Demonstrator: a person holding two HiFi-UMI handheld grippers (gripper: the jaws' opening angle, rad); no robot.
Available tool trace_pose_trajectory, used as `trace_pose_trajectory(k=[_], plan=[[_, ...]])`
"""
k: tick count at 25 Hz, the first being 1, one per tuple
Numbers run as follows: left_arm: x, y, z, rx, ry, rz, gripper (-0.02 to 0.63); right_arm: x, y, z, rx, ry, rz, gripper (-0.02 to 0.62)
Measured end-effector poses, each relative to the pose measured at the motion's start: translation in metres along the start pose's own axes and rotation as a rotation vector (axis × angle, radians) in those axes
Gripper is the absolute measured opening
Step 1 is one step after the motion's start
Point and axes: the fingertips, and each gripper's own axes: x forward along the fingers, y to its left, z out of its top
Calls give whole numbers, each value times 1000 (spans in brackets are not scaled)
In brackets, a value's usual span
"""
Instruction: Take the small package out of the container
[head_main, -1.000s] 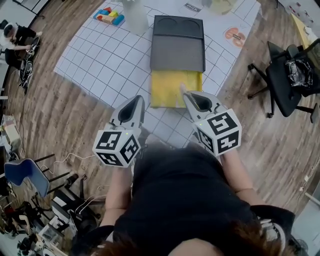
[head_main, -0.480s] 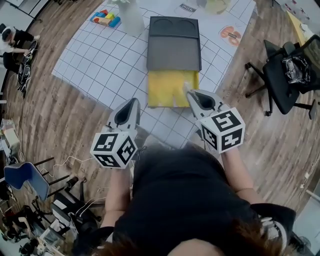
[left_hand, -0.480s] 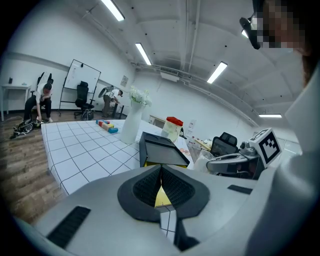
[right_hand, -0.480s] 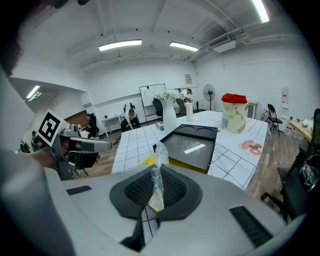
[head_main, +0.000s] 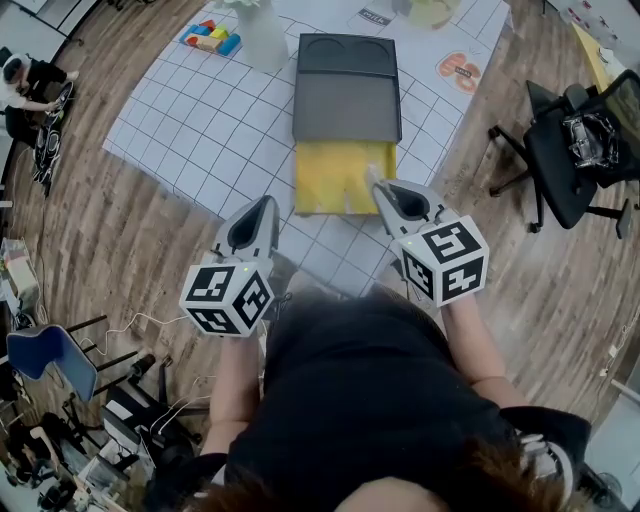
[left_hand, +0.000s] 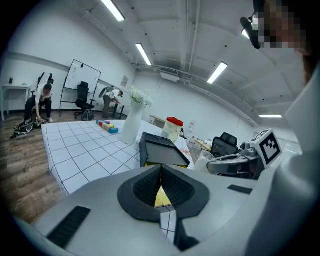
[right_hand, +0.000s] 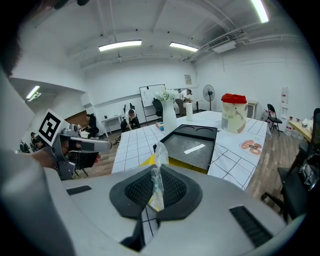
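The white gridded table (head_main: 190, 130) fills most of my head view, with a black office chair (head_main: 565, 150) off to its right on the wood floor. On the table sits the dark grey container (head_main: 347, 95), and a yellow section (head_main: 335, 180) sticks out from its near end. A white vase (head_main: 262, 40) stands beside the container's far-left corner.

My left gripper (left_hand: 161, 172) hangs at the table's near edge, well left of the yellow section – jaws pressed together, nothing between them.

My right gripper (right_hand: 156, 185) points at the near-right corner of the yellow section. Its jaws are pinched on the small package (right_hand: 160, 155) – a clear plastic bag whose top stands up above the pads. I cannot tell whether the bag touches the container.
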Motion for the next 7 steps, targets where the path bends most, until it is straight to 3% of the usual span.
trace_pose_trajectory(k=[7], plan=[[1,0,1,-2,1,-7,26,1,1,1,3,1,-3,23]])
